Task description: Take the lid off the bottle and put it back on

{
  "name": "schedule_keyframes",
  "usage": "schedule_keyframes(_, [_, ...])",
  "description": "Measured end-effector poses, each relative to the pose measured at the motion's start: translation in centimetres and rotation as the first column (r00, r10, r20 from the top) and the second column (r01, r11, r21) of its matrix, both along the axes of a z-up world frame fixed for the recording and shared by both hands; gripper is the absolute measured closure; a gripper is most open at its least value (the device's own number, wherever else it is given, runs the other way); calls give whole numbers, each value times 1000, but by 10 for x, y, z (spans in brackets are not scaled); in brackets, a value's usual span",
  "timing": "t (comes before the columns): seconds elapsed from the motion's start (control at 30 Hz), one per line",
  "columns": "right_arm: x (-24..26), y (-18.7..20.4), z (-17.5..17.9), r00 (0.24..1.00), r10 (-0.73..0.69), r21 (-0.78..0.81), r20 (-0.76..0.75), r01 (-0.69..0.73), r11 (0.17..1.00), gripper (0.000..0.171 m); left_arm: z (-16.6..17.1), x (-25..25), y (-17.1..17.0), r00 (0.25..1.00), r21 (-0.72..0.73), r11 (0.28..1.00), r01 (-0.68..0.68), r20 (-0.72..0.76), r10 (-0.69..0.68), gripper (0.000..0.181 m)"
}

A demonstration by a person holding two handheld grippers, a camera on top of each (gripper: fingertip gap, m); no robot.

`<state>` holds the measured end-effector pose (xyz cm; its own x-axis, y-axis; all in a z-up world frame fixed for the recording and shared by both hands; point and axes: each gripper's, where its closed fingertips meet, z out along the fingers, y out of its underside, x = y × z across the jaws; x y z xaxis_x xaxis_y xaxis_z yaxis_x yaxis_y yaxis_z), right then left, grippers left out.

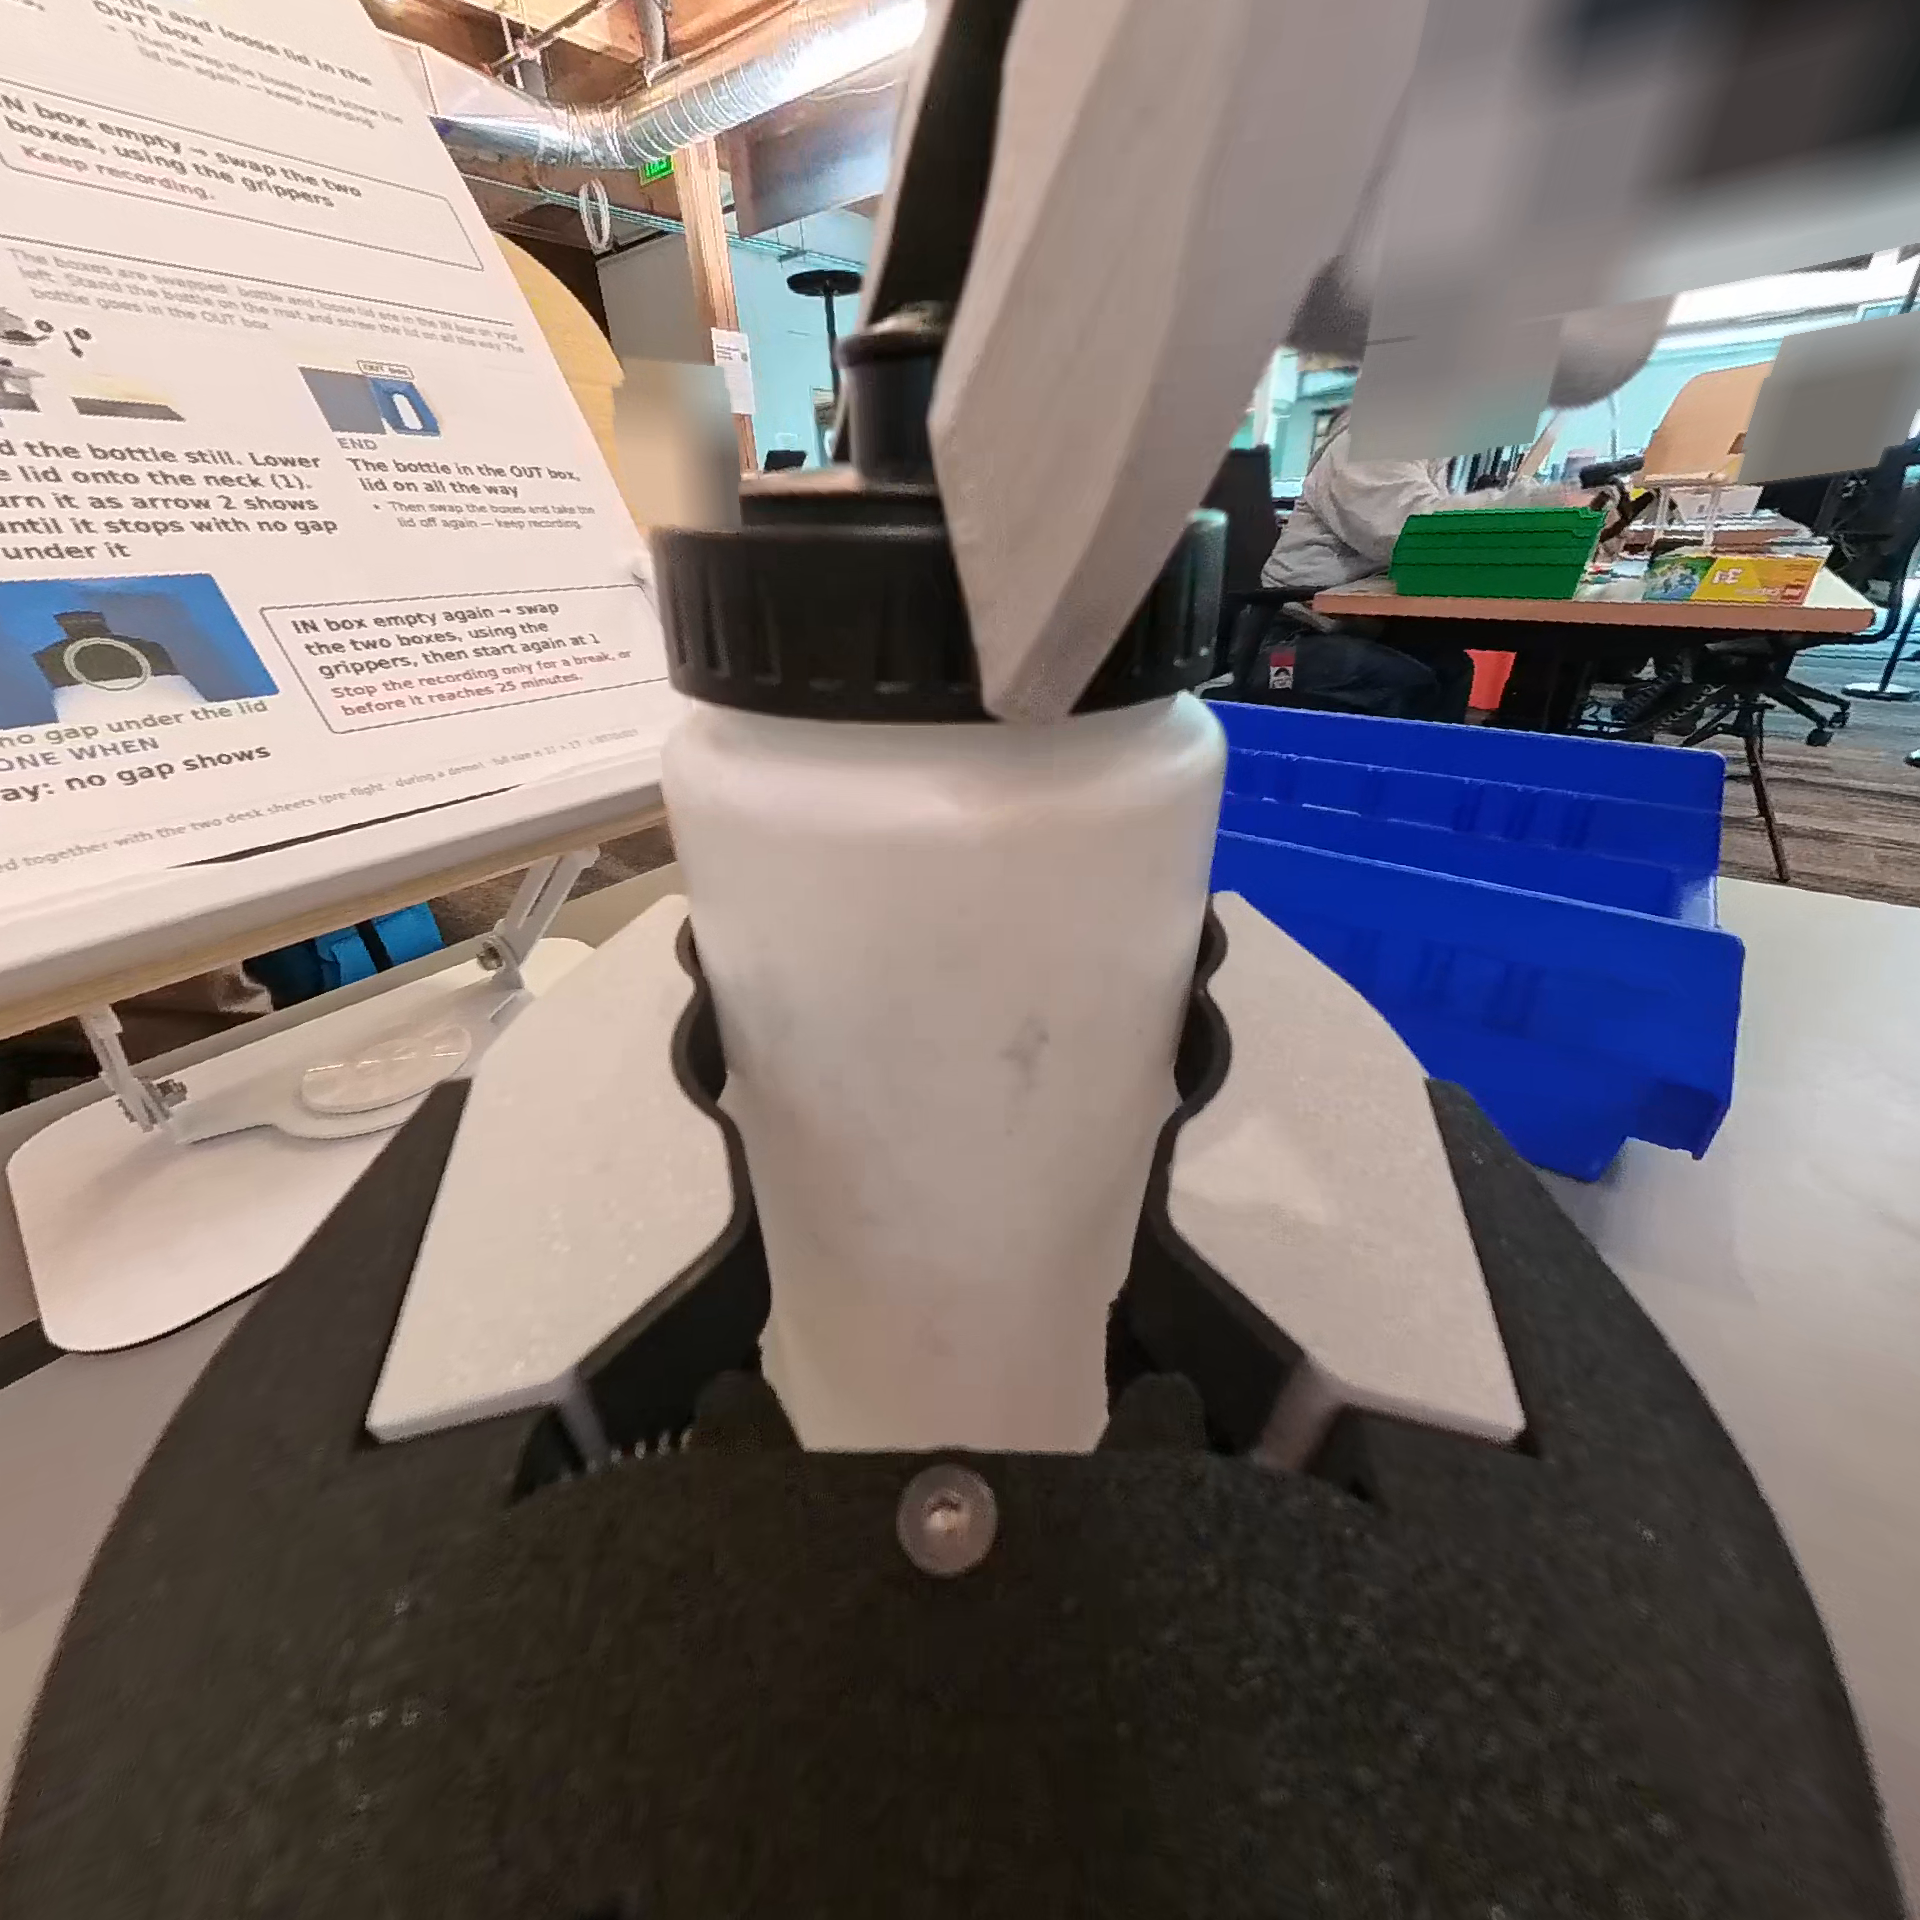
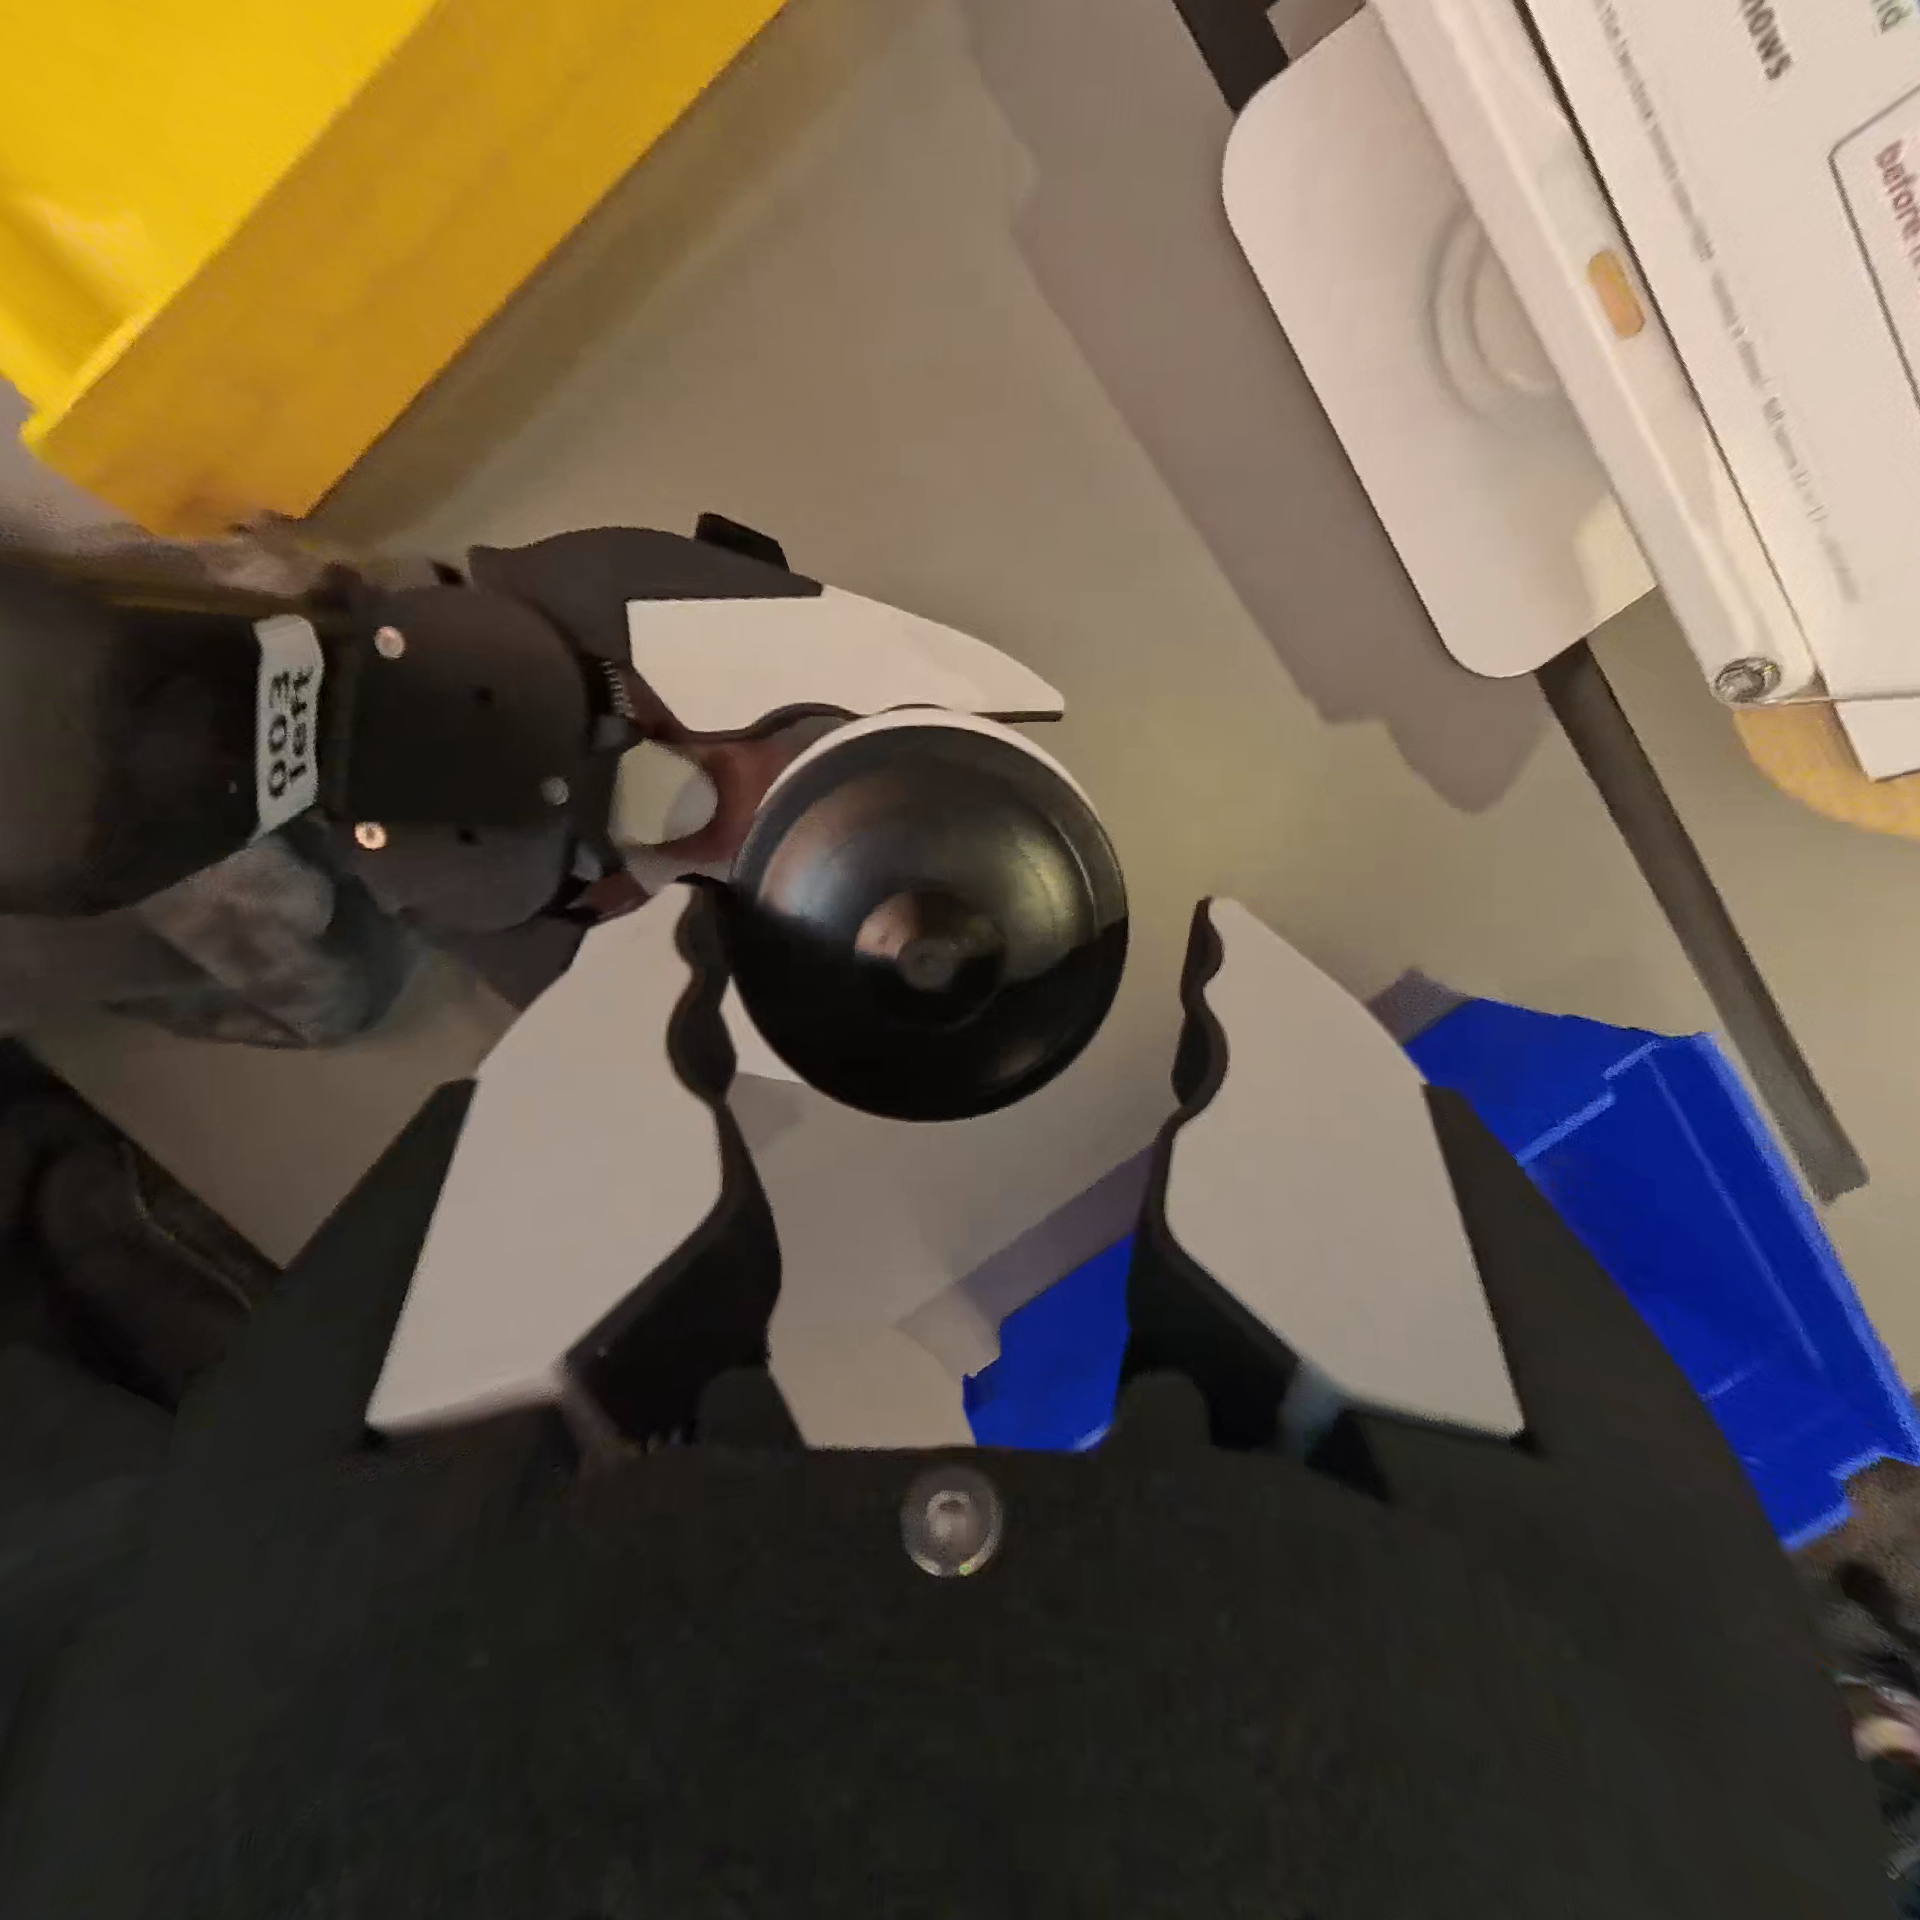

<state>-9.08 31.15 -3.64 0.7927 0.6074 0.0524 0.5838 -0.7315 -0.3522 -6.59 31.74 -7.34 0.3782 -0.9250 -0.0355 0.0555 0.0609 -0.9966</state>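
While the left tongs (image 1: 951, 1039) pinch the white bottle (image 1: 940, 1039) upright, right tongs (image 2: 945, 997) hang spread over the black lid (image 2: 928, 925); unscrewing step, next needs closing on lid & twisting.

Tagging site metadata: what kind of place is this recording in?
Likely an open-plan office or lab used for data collection: exposed ducting overhead, a person at a work table behind, and an instruction sheet on a stand beside parts bins.
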Motion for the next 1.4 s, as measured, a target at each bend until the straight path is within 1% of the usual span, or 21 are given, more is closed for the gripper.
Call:
schedule_keyframes(0.03, [-1,0,-1,1000,-22,-13,-18,21,1000,89,0,0,1,1000,-5,1000,-2,0,2,95])
schedule_keyframes(0.07, [-3,-2,-1,999,-33,-41,-41,31,999,97,0,0,1,1000,-5,1000,1,0,-1,95])
schedule_keyframes(0.13, [-3,-4,-1,999,-36,-55,-24,35,998,98,0,0,0,1000,2,1000,3,1,-3,95])
schedule_keyframes(0.2, [-3,-6,0,1000,14,-65,6,-14,998,98,0,0,-2,1000,7,1000,10,0,-10,95])
schedule_keyframes(0.33, [-1,-9,1,967,245,-107,71,-237,966,98,0,1,-4,999,12,999,35,0,-35,95])
schedule_keyframes(0.43, [1,-10,1,874,470,-144,125,-453,880,98,0,2,-6,998,19,998,57,-1,-57,95])
schedule_keyframes(0.5, [3,-12,2,773,614,-179,162,-589,788,98,1,2,-8,997,27,997,76,0,-76,95])
schedule_keyframes(0.57, [4,-12,3,611,763,-206,211,-735,646,98,1,3,-10,996,36,996,86,-4,-86,95])
schedule_keyframes(0.67, [5,-11,4,386,885,-256,261,-856,449,98,1,3,-10,996,36,995,94,-3,-94,95])
schedule_keyframes(0.77, [5,-9,4,161,942,-299,295,-921,251,98,1,3,-11,995,36,994,100,-2,-100,95])
schedule_keyframes(0.87, [6,-7,5,-78,940,-351,334,-935,48,98,1,4,-11,994,38,994,107,-3,-107,95])
schedule_keyframes(0.9, [6,-6,6,-140,927,-372,347,-928,-1,98,1,3,-11,994,37,994,106,-1,-106,95])
schedule_keyframes(0.93, [6,-5,6,-173,918,-393,357,-919,-21,98,1,3,-10,994,32,994,105,1,-105,95])
schedule_keyframes(0.97, [5,-4,6,-184,915,-410,360,-912,-22,98,0,3,-10,994,25,994,109,6,-109,95])
schedule_keyframes(1.07, [4,-3,6,-163,923,-398,348,-917,-12,98,0,2,-9,994,15,993,113,10,-113,95])
schedule_keyframes(1.1, [4,-3,7,-142,926,-373,349,-928,-1,99,0,2,-10,994,14,994,113,12,-113,95])
schedule_keyframes(1.13, [4,-3,8,-101,928,-344,358,-938,30,99,0,2,-10,994,11,994,111,13,-112,95])
schedule_keyframes(1.2, [4,-6,11,40,937,-275,346,-951,142,85,0,2,-10,994,8,994,108,14,-108,95])
schedule_keyframes(1.27, [2,-9,20,209,920,-190,330,-940,282,73,0,2,-9,995,3,995,101,17,-101,95])
schedule_keyframes(1.33, [-4,-12,30,405,868,-80,287,-893,443,63,0,1,-8,996,1,996,91,19,-91,95])
schedule_keyframes(1.4, [-10,-10,38,625,751,30,214,-773,634,59,0,1,-8,997,0,997,81,18,-81,95])
